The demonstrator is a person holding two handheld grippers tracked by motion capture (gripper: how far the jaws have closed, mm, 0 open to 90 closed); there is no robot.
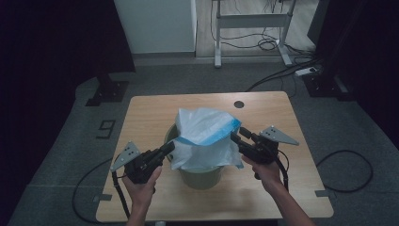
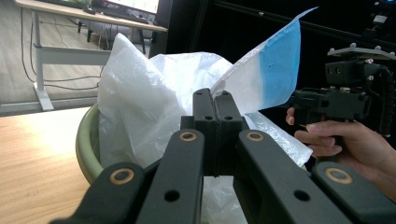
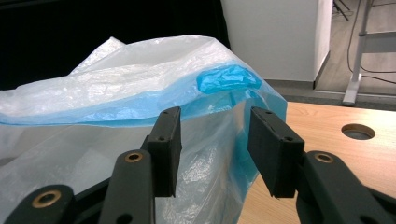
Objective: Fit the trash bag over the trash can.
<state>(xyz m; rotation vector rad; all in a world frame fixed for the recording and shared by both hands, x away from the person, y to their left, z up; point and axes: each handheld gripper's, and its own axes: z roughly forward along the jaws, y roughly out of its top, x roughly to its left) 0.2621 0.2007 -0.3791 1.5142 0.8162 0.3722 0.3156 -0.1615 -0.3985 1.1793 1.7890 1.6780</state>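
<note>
Work in hand: a white plastic bag with a blue band (image 1: 205, 136) is being fitted into a green bin (image 1: 200, 176), which is standing near the middle of the wooden table (image 1: 141, 117).

Bag position: the bag is being held up out of the bin mouth, bunched and loose, with part of its blue-edged rim draped over the side towards the person.

Left gripper (image 2: 215, 109): the jaws are being kept fully closed at the bag's left side; the film appears to be pinched between them, though the pinch itself is being hidden by the jaws.

Right gripper (image 3: 214, 149): the jaws are being held about half open, with nothing clamped; the bag's film is lying just beyond and between the tips.

Deciding relation: the blue rim band is running level across the right gripper's view, just above and ahead of its open jaws, so the right gripper is judged the nearer to it.

Next move, as judged: a short advance and a close on that band are being called for.
</note>
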